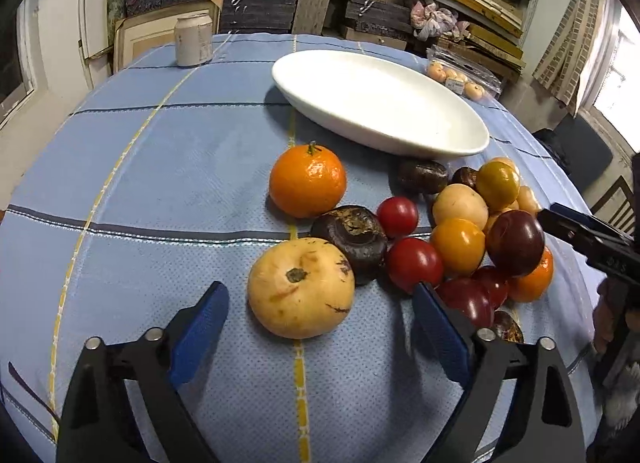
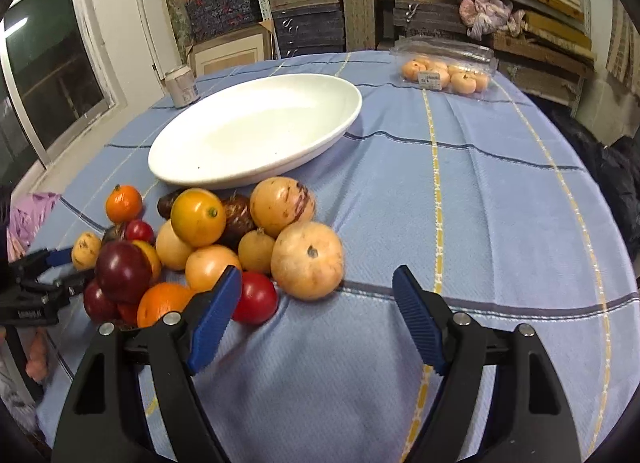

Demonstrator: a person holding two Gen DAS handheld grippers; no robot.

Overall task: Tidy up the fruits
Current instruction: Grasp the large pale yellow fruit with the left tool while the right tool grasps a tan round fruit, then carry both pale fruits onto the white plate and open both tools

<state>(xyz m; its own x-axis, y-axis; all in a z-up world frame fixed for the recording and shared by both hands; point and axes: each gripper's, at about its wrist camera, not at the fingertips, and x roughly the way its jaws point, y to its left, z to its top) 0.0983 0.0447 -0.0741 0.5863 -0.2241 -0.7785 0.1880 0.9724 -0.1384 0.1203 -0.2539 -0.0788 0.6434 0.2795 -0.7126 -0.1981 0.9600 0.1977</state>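
A heap of mixed fruit lies on the blue checked cloth in front of a white oval dish (image 1: 380, 103) (image 2: 256, 131) that holds nothing. My left gripper (image 1: 320, 289) is open, its blue pads on either side of a pale yellow round fruit (image 1: 301, 288) without touching it. Behind that fruit are an orange mandarin (image 1: 307, 181) and a dark brown fruit (image 1: 352, 237). My right gripper (image 2: 317, 272) is open too, with a pale orange round fruit (image 2: 307, 261) just beyond its tips and a red tomato (image 2: 256, 297) beside its left finger. A dark plum (image 2: 122, 271) tops the heap.
A pale can (image 1: 194, 39) stands at the table's far left. A clear plastic box of peach-coloured fruit (image 2: 444, 71) sits at the far right. The right gripper's finger (image 1: 580, 231) reaches in beside the heap. Shelves of stacked boxes fill the background.
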